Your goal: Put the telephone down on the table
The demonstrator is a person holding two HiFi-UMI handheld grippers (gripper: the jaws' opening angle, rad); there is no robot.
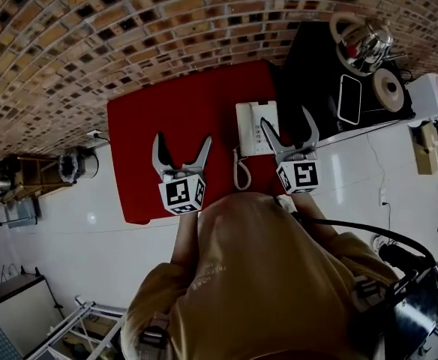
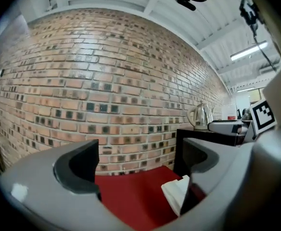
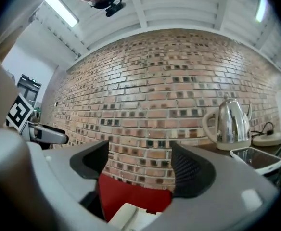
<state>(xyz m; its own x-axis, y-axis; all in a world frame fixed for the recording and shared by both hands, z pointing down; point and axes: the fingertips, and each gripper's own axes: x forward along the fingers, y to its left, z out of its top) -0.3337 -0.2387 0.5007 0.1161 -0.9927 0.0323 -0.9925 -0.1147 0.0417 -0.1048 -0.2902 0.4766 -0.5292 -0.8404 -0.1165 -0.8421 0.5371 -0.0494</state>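
Head view: the red counter point(image 1: 151, 126) stands against a brick wall point(image 1: 129, 28), with white floor at its left and front edges. Over the middle of the counter's front edge hangs the left gripper point(image 1: 183, 138). Its fingers point(image 1: 161, 156) are spread wide, with only red surface showing between them. The left gripper view agrees: both fingers point(image 2: 80, 165) stand well apart with nothing held, and a white corner of the telephone point(image 2: 176, 194) peeks from behind the right-hand one.

Further right, the telephone point(image 1: 250, 130) lies flat on the counter along its right edge, about midway between the far and near corners. Its coiled cord point(image 1: 241, 172) trails toward the front edge. The right gripper point(image 1: 285, 118) hovers over the telephone's right side and the counter's right edge. In the right gripper view its fingers point(image 3: 191, 174) are apart and clamped on nothing, and the telephone point(image 3: 131, 218) sits low in the gap, below them.

Just beside the counter's right edge stands a black cabinet point(image 1: 309, 73). It carries a steel kettle point(image 1: 365, 43) and a dark-screened device point(image 1: 349, 98).
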